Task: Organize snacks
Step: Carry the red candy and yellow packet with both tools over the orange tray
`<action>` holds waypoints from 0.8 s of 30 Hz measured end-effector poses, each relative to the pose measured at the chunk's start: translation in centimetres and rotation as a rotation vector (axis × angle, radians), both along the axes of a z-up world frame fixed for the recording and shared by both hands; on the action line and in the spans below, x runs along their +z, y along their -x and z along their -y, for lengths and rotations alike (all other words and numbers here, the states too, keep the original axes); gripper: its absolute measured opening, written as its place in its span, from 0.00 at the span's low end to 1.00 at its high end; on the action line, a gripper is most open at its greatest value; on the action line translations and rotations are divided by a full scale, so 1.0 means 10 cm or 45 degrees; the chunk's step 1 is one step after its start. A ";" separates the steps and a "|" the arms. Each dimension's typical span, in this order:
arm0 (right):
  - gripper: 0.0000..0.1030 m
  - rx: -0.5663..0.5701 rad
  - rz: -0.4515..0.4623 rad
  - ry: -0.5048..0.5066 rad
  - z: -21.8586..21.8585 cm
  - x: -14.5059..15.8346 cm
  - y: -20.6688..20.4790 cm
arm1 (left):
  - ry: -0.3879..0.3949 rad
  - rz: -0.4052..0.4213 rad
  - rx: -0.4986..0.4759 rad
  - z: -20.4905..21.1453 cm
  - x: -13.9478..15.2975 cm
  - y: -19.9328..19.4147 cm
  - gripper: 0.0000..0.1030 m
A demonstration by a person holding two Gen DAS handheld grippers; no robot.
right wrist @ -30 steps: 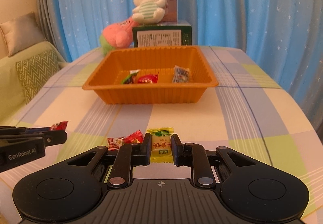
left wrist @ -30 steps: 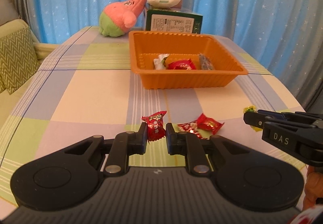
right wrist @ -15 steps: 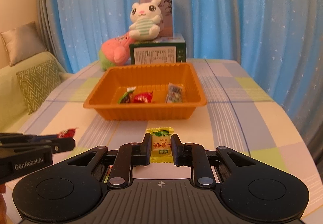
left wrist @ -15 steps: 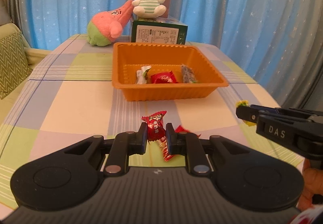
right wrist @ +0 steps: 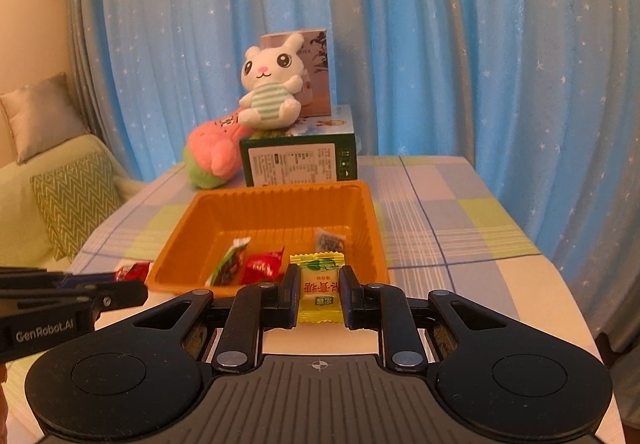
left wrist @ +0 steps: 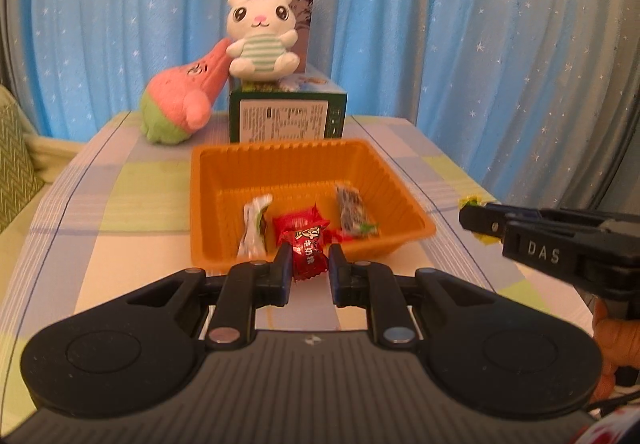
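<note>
Crinkly red candy (left wrist: 307,257) clamped in left gripper (left wrist: 308,269); right gripper (right wrist: 319,291) clamps flat yellow candy (right wrist: 319,289).

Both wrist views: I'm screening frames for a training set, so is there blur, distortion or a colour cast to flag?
Left wrist view: orange plastic tray and its candies slightly smeared; starred blue curtain bowed by the fisheye. Right wrist view: sharper, print readable on the held yellow-wrapped candy; warm orange cast and dark vignetted corners in both.
</note>
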State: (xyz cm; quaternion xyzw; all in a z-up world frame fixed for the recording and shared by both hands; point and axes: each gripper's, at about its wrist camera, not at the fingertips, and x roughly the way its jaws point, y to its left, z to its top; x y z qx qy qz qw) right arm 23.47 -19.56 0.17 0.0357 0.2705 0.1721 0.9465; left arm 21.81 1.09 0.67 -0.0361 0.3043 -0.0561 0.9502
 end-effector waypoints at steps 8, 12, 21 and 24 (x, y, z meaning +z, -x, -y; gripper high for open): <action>0.20 0.007 -0.037 -0.028 -0.04 -0.02 -0.39 | 0.003 0.010 0.020 -0.05 0.03 -0.43 0.16; 0.20 0.002 -0.054 -0.045 -0.08 -0.05 -0.59 | 0.030 0.002 0.055 -0.13 0.01 -0.62 0.16; 0.20 0.012 -0.090 -0.047 -0.21 -0.14 -0.94 | 0.072 -0.024 0.130 -0.35 -0.06 -0.90 0.16; 0.20 0.017 -0.092 -0.052 -0.27 -0.15 -1.04 | 0.086 -0.032 0.147 -0.43 -0.09 -0.96 0.16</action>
